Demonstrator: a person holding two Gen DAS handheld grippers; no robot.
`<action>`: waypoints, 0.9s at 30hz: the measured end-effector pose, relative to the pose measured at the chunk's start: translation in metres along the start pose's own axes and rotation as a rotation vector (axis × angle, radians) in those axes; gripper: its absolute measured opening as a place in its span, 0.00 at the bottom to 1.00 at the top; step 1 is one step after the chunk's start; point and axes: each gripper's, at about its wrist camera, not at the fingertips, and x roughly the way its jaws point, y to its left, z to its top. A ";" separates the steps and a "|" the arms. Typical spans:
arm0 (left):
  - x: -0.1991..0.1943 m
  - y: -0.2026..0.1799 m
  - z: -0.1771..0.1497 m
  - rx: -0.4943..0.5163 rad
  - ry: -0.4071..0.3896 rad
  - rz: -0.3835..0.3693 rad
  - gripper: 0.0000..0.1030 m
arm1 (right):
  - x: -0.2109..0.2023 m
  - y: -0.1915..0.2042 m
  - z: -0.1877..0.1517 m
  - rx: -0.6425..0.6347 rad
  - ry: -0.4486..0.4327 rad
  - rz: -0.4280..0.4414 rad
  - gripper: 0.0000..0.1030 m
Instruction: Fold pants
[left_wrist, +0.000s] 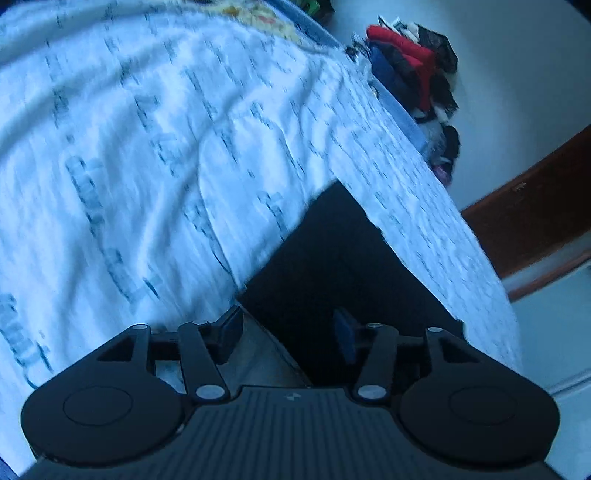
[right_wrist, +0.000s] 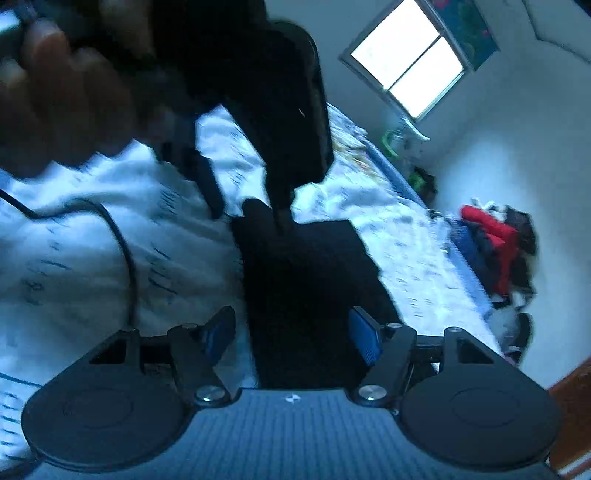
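Pale walls are framing a bed (left_wrist: 129, 147) that is wearing a white cover printed with blue lettering, and a bright window (right_wrist: 408, 61) is glowing high in the right wrist view. Beyond the bed's far corner, a heap of red, dark and white clothes (left_wrist: 413, 70) is sitting against the wall, and brown wooden trim (left_wrist: 535, 221) is curving along the right of the left wrist view.

Black pants (left_wrist: 332, 266) are lying on the cover close to the bed's near edge, folded into a flat dark block with straight edges and a squared corner pointing away from the left camera.

In its own view the left gripper (left_wrist: 291, 330) is hovering just over the near part of the pants with its jaws standing apart; dark fabric is showing in the gap, but the pads are not pressing on it. The right gripper (right_wrist: 291, 334) is likewise spread, its blue-faced pads flanking the near end of the pants without pinching them.

From the right wrist view, the left gripper is appearing from behind as a dark blurred bulk, its fingers (right_wrist: 282, 218) reaching down toward the far end of the pants, while the person's hand (right_wrist: 66, 85) is wrapping its handle at the upper left. A thin black cable (right_wrist: 123, 251) is looping across the cover.
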 end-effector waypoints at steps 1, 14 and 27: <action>0.001 0.000 -0.001 -0.006 0.016 -0.019 0.56 | 0.003 0.003 0.000 -0.029 0.004 -0.011 0.66; 0.027 0.021 -0.004 -0.133 0.092 -0.204 0.68 | 0.037 0.017 0.013 -0.127 -0.116 -0.068 0.26; 0.063 -0.002 0.010 -0.189 0.008 -0.331 0.84 | 0.029 -0.065 0.012 0.494 -0.093 0.194 0.15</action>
